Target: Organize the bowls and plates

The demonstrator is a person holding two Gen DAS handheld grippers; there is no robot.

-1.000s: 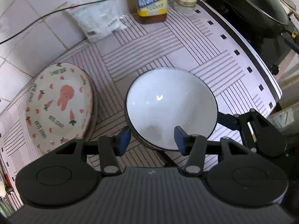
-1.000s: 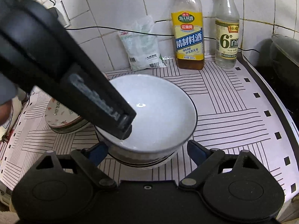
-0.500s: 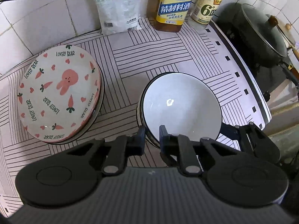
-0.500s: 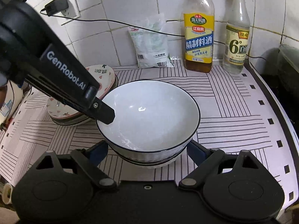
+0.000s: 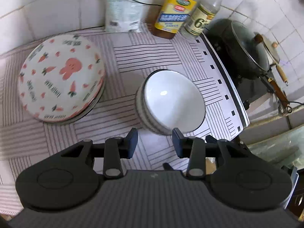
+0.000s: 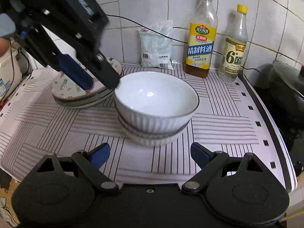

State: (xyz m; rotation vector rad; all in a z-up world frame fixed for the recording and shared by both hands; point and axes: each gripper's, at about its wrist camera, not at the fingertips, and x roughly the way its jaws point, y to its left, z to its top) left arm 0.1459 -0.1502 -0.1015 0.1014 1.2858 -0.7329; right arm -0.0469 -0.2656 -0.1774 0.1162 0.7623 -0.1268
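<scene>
A white ribbed bowl (image 5: 173, 100) (image 6: 154, 102) sits nested in another white bowl (image 6: 152, 139) on the striped counter mat. A stack of rabbit-and-carrot plates (image 5: 61, 78) (image 6: 76, 93) lies to its left. My left gripper (image 5: 154, 143) is open and empty, pulled back above the near side of the bowls; it also shows in the right wrist view (image 6: 91, 79), over the plates and beside the bowl's rim. My right gripper (image 6: 150, 154) is open and empty, just in front of the bowl stack.
At the tiled back wall stand a yellow-labelled cooking wine bottle (image 6: 201, 36), a clear vinegar bottle (image 6: 234, 45) and a white bag (image 6: 156, 45). A lidded black wok (image 5: 247, 47) sits on the stove past the mat's right edge. A cable runs along the wall.
My left gripper was shut on the bowl's near rim half a second ago. It has opened, let go and drawn back and up. The right gripper has backed away slightly.
</scene>
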